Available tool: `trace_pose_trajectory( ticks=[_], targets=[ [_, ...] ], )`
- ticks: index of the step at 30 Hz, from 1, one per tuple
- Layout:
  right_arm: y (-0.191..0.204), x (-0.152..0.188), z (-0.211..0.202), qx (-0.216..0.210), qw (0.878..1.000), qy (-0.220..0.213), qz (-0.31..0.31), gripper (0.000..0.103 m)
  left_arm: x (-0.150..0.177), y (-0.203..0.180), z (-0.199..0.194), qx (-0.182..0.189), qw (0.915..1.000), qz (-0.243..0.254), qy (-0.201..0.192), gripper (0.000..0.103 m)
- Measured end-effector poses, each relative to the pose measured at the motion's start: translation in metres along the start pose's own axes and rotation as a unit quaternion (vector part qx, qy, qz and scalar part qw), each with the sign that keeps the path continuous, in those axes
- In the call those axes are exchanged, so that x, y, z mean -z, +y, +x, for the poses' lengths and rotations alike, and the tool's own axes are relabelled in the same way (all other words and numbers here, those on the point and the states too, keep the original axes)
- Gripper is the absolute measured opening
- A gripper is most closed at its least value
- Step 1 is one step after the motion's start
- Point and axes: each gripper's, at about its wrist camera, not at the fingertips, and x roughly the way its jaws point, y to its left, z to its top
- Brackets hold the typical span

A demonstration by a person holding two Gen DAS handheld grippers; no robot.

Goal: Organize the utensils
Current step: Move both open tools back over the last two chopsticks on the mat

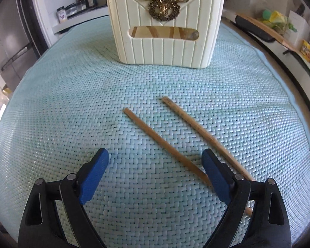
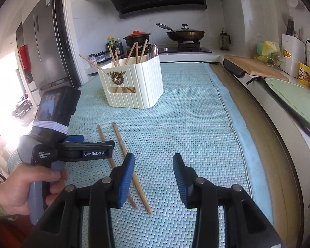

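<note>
Two wooden chopsticks lie loose on the pale blue woven mat (image 1: pixel 62 103). The left chopstick (image 1: pixel 165 144) runs between the blue pads of my left gripper (image 1: pixel 155 157), which stands wide open just above the mat. The right chopstick (image 1: pixel 196 130) passes under that gripper's right finger. In the right wrist view both chopsticks (image 2: pixel 118 138) lie left of my right gripper (image 2: pixel 154 158), under its left finger; its jaws are open with only mat between them. A cream utensil holder (image 1: pixel 165 41) (image 2: pixel 132 91) stands further back, with several chopsticks and a spoon inside.
A hand (image 2: pixel 26 186) grips the left tool at the mat's left edge. A wooden cutting board (image 2: pixel 256 66) and a green tray (image 2: pixel 295 101) sit on the counter to the right. A stove with a wok (image 2: pixel 185 34) and a clay pot (image 2: pixel 137 38) is behind.
</note>
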Motion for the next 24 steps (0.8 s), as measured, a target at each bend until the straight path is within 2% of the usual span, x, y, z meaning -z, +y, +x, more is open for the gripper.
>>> trace_pose_trajectory(
  ticks=[7,14,19,24],
  targets=[
    [-0.001,0.008,-0.001,-0.010,1.000,0.010,0.010,0.039,0.008,0.047,-0.003,0.004,0.9995,-0.025,0.018,0.095],
    [0.011,0.012,0.016,-0.025,0.999,0.044,-0.009,0.039,0.017,0.089,-0.008,0.035,0.9987,-0.004,0.036,0.095],
    [0.037,0.016,0.018,-0.042,0.997,0.050,-0.051,0.039,0.022,0.110,-0.011,0.056,0.9979,-0.002,0.032,0.094],
    [0.073,0.033,0.039,-0.030,0.988,0.102,-0.109,0.039,0.015,0.122,-0.008,0.080,0.9965,-0.006,0.024,0.094]
  ],
)
